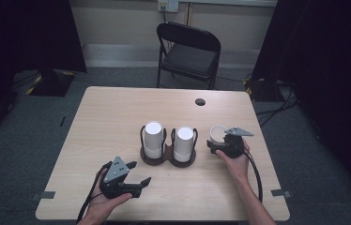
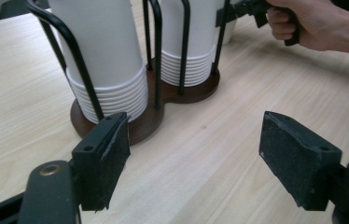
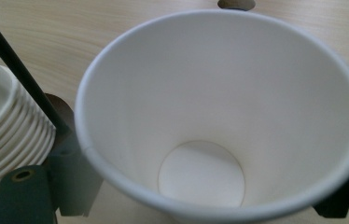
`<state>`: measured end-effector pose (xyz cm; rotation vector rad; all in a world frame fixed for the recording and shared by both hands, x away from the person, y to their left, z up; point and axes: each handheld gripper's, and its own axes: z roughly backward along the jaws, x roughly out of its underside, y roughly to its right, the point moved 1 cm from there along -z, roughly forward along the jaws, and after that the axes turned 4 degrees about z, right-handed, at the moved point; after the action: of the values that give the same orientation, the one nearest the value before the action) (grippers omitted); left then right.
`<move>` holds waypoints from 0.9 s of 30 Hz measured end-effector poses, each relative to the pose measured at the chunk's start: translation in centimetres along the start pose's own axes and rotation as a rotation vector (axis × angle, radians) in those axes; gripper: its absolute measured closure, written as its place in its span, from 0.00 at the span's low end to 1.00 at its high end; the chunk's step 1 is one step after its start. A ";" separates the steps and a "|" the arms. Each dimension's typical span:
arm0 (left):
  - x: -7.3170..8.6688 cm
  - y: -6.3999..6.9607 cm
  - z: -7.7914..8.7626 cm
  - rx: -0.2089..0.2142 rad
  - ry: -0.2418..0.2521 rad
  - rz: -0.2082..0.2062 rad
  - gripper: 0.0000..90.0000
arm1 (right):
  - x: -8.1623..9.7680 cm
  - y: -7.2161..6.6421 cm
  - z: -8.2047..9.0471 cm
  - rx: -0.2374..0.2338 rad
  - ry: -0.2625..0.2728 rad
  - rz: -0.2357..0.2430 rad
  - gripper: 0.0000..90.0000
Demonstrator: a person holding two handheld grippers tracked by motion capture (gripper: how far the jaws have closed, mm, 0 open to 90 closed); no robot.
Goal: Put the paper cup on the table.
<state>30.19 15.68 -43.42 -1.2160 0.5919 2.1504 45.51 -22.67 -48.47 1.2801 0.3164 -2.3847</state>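
A single white paper cup (image 1: 218, 132) stands upright, mouth up, on the wooden table (image 1: 117, 117), right of a black wire holder (image 1: 168, 159). The holder carries two stacks of upturned white cups (image 1: 154, 138) (image 1: 184, 140). My right gripper (image 1: 217, 140) reaches around the single cup (image 3: 219, 116); its jaws stand on either side of the round, undented wall, so I read it as open. My left gripper (image 1: 139, 172) rests near the front edge, wide open and empty (image 2: 193, 158), pointing at the holder's brown base (image 2: 149, 123) and the stacks (image 2: 105, 60).
A black folding chair (image 1: 190, 49) stands beyond the far edge. A round cable hole (image 1: 200, 101) sits in the table's far right part. The other hand (image 2: 312, 23) shows behind the stacks in the left gripper view.
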 end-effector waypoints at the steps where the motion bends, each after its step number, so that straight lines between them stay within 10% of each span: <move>1: 0.0 0.0 0.0 0.003 0.001 0.011 0.27 | 0.0 0.0 0.1 0.001 0.002 -0.009 0.16; 17: 0.1 0.0 -0.3 0.006 -0.010 0.016 0.26 | 0.8 -0.5 2.4 0.018 -0.066 -0.011 0.16; 27: 0.1 -0.6 -0.2 0.002 -0.017 0.033 0.24 | 0.8 -0.7 6.1 -0.013 -0.008 -0.027 0.16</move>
<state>30.65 16.01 -43.67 -1.1935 0.6106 2.1847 40.27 -24.56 -45.76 1.2677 0.3482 -2.4056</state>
